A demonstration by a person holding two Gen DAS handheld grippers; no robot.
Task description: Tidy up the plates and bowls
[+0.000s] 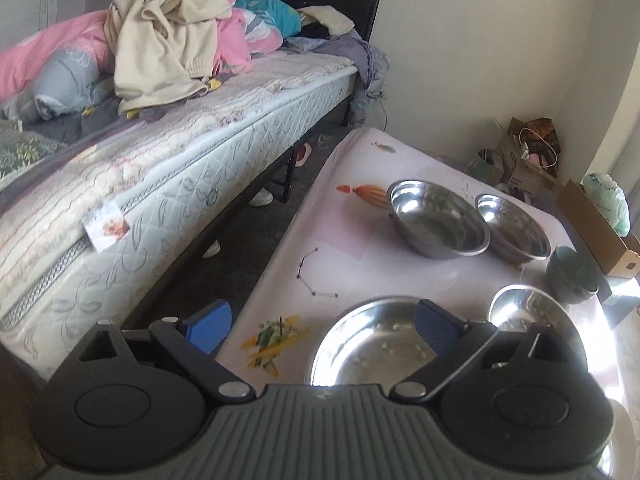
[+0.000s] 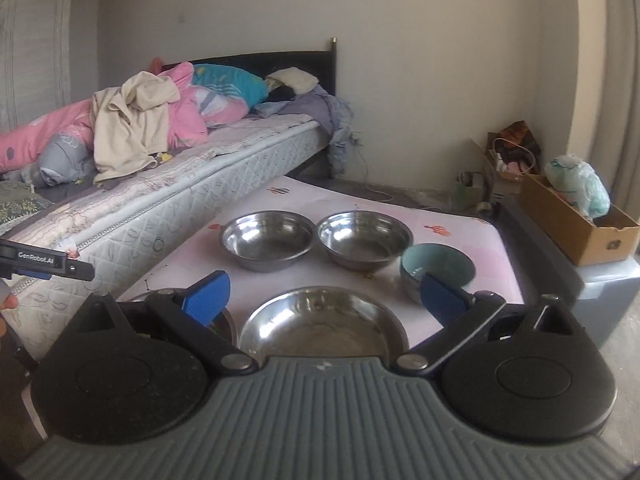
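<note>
A: Where are the bowls? Which way up?

B: All upright, mouths up. They're round, so we can give no long axis. Our left gripper hovers over the near left corner of the table, jaws spread wide, holding nothing. The near steel bowl lies under its right finger; the left finger hangs off the table edge.

A: And the right?

B: Our right gripper is also wide open and empty, with the front steel bowl centred between the jaws, below them. Two back steel bowls sit side by side beyond it, and the teal bowl sits just behind the right finger. There's probably another steel bowl under the left finger, mostly hidden.
</note>
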